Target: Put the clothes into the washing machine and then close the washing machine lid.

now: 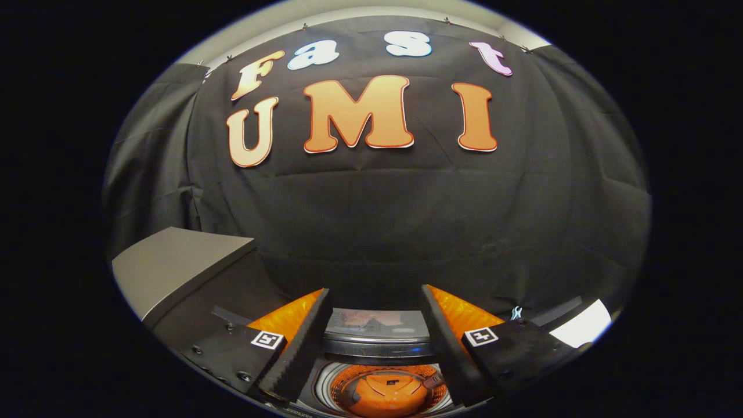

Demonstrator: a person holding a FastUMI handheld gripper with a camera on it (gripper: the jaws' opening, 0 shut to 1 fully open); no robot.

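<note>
My claw (376,342) is held above the washing machine (377,354), its two fingers spread apart with nothing between them, pointing forward and slightly down toward the black cloth wall (406,220). Below and between the fingers I can see the open drum, and the orange clothes (386,396) already lie inside it, so what I judge is left is the lid (377,324). That lid looks to be standing folded up at the back of the opening, just ahead of my fingertips, though I cannot tell its exact shape from here. The risk, as I see it, is in how I catch it: if I push on the lid's top edge with one finger only, it may slip off the smooth panel and swing past, or the lid may drop hard and slam. If I reach too low, a finger could go down into the drum and snag the cloth, dragging a part of it over the rim, where the lid would then close on it. My hand holds the claw level, centred over the opening, high enough that the drum sits under the fingers, not in front of them. A grey box (174,270) stands off to my left, well apart from the machine.
</note>
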